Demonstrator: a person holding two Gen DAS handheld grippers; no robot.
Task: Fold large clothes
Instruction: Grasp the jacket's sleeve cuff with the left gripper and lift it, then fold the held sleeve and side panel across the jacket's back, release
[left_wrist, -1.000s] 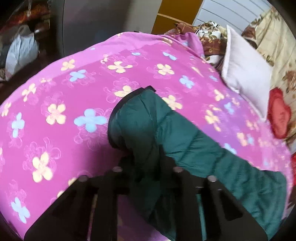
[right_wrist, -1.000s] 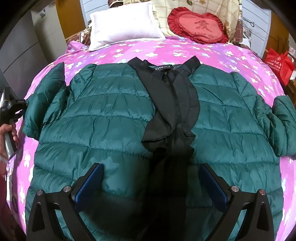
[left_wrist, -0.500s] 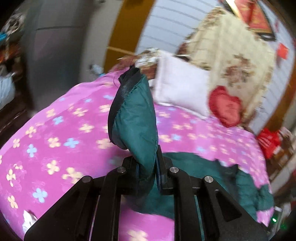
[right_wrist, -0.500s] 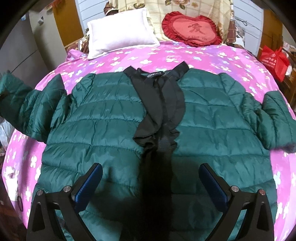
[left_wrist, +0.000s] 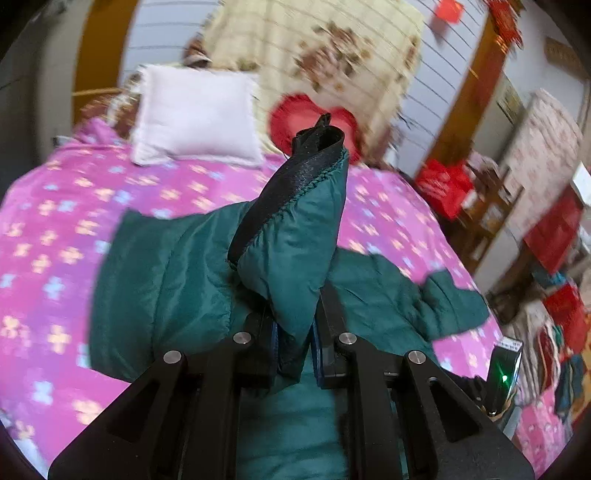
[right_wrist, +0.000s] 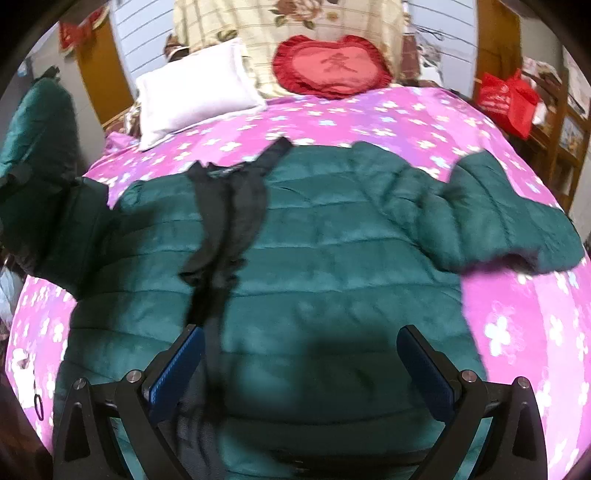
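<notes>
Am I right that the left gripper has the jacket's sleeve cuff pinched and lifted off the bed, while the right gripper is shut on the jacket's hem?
Not quite. The right gripper is open, its jaws spread wide above the green jacket, gripping nothing, as the right wrist view shows. The rest holds: the left gripper is shut on the sleeve cuff, raised above the bed.

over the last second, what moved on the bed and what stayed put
The left gripper, already shut on the jacket sleeve, lifted it off the pink floral bedspread and swung it up and inward toward the green puffer jacket; its black cuff now stands upright. The right gripper stayed open above the jacket's lower front, drifting toward the far sleeve. The white pillow and red heart cushion did not move.
</notes>
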